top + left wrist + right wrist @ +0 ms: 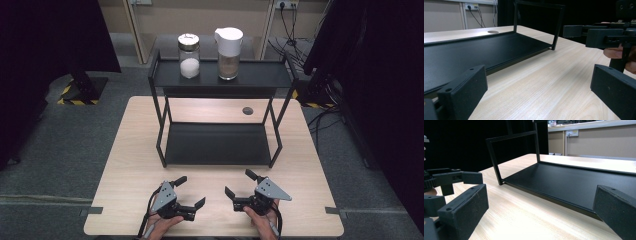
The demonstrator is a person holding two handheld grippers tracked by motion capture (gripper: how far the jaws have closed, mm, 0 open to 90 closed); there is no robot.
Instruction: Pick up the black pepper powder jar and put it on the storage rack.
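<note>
Both grippers are held low over the near edge of the worktop (130,150), with nothing between their jaws. The left gripper (189,192) is spread wide, and the right gripper (238,184) is spread just as wide; in each gripper view the two black jaws stand far apart with only bare wood between them.

The things nearest in line are set on the top tier of a black two-tier rack (220,80) standing at the middle of the worktop. A glass jar (189,55) with white contents is placed toward the left of that tier, and a white-lidded pitcher (229,46) is placed just right of centre, near the jar but apart from it. Both stand upright, so their long axes run vertically; the pitcher's spout or handle direction cannot be made out with certainty from the high view.

From the grippers, both containers lie straight ahead and well above, beyond the rack's empty lower tier (474,52). The jar is lined up closer to the left gripper and the pitcher closer to the right gripper. A reach forward and upward over the front rail is judged to be required, with the jaws brought in level against an upright side.
</note>
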